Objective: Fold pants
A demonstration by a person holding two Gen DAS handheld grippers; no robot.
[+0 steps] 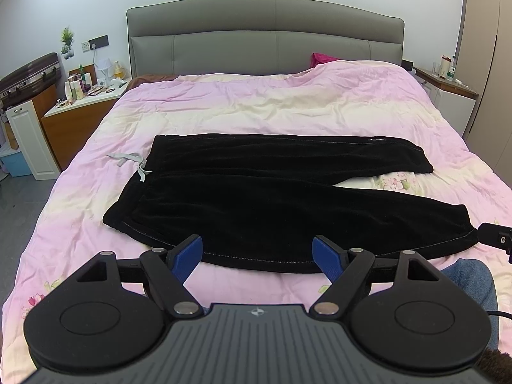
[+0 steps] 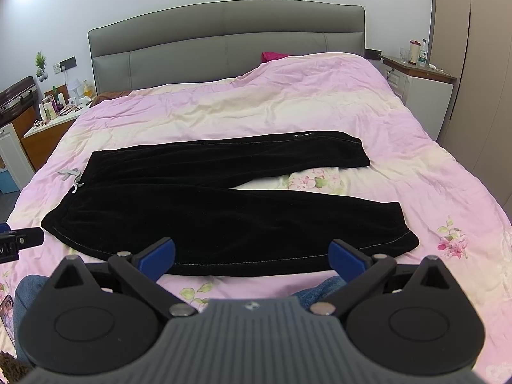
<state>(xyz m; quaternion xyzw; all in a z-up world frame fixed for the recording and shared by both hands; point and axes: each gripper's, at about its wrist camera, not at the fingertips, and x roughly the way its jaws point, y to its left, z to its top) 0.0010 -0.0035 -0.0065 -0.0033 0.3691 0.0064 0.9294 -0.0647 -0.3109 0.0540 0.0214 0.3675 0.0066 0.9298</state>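
Black pants (image 1: 272, 198) lie flat on the pink bed cover (image 1: 256, 105), waistband to the left with a grey drawstring (image 1: 134, 160), the two legs spread apart toward the right. They also show in the right wrist view (image 2: 208, 211). My left gripper (image 1: 257, 256) is open and empty, held just above the near edge of the pants. My right gripper (image 2: 252, 256) is open and empty, above the near edge of the near leg. The tip of the right gripper shows at the right edge of the left wrist view (image 1: 496, 236).
A grey headboard (image 1: 265, 38) stands at the far end. A nightstand (image 1: 80, 108) crowded with bottles is on the left, another nightstand (image 1: 451, 92) on the right. A magenta cloth (image 1: 321, 58) lies near the headboard. The person's jeans-clad legs (image 2: 316, 291) are at the bed's near edge.
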